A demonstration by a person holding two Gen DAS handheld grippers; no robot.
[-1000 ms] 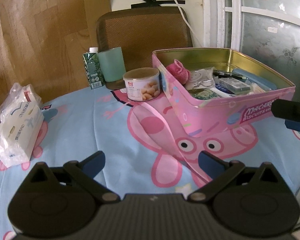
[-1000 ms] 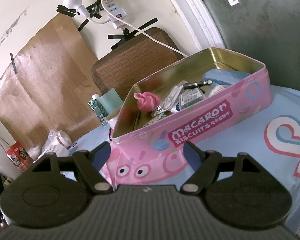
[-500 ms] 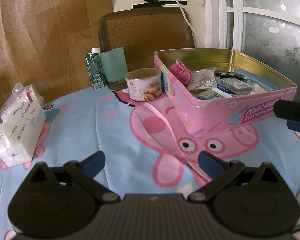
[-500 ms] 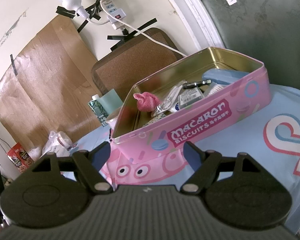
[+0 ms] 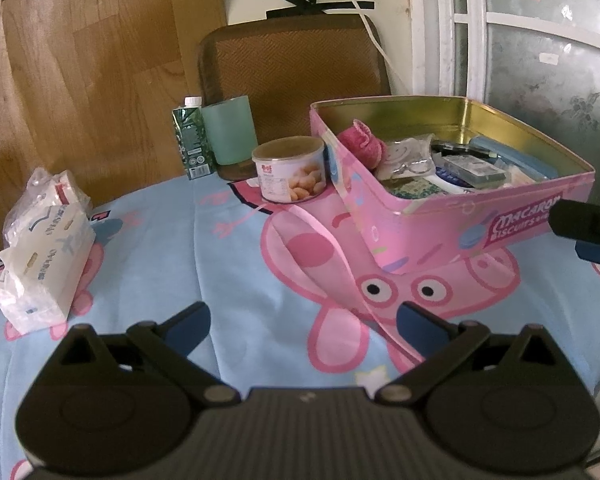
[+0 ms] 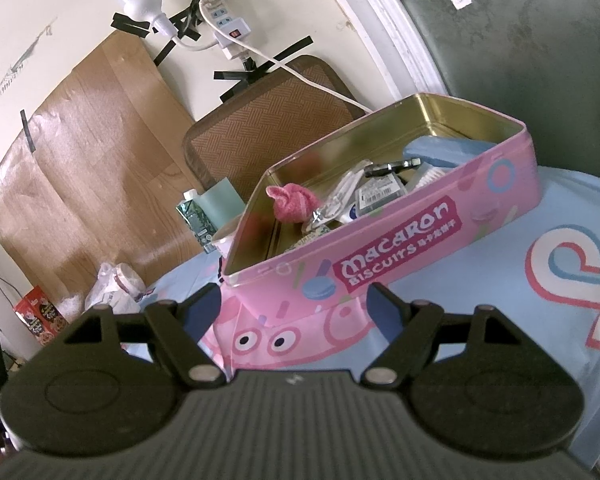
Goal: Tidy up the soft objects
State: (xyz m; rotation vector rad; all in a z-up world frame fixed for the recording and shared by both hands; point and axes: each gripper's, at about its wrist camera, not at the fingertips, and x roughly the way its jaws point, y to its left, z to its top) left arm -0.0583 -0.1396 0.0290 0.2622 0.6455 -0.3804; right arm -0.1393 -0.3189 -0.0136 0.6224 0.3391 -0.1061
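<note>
A pink "Macaron Biscuits" tin (image 5: 440,224) (image 6: 400,256) stands open on the blue cartoon-print cloth. A pink fuzzy soft item (image 5: 362,144) (image 6: 294,204) lies at its near-left corner among packets and small items. A soft pack of tissues (image 5: 46,256) lies at the left. My left gripper (image 5: 302,322) is open and empty, low over the cloth in front of the tin. My right gripper (image 6: 296,306) is open and empty, close to the tin's long side; one of its fingers (image 5: 588,228) shows at the right edge of the left wrist view.
A round snack can (image 5: 290,170), a green carton (image 5: 192,140) and a pale green cup (image 5: 230,130) stand left of the tin. A brown chair back (image 5: 292,68) is behind. A plastic bag (image 6: 116,288) and a red box (image 6: 40,314) are far left.
The left wrist view has shifted slightly, so the tissue pack sits a little lower and nearer the left edge. The right gripper is almost still. Both stay open.
</note>
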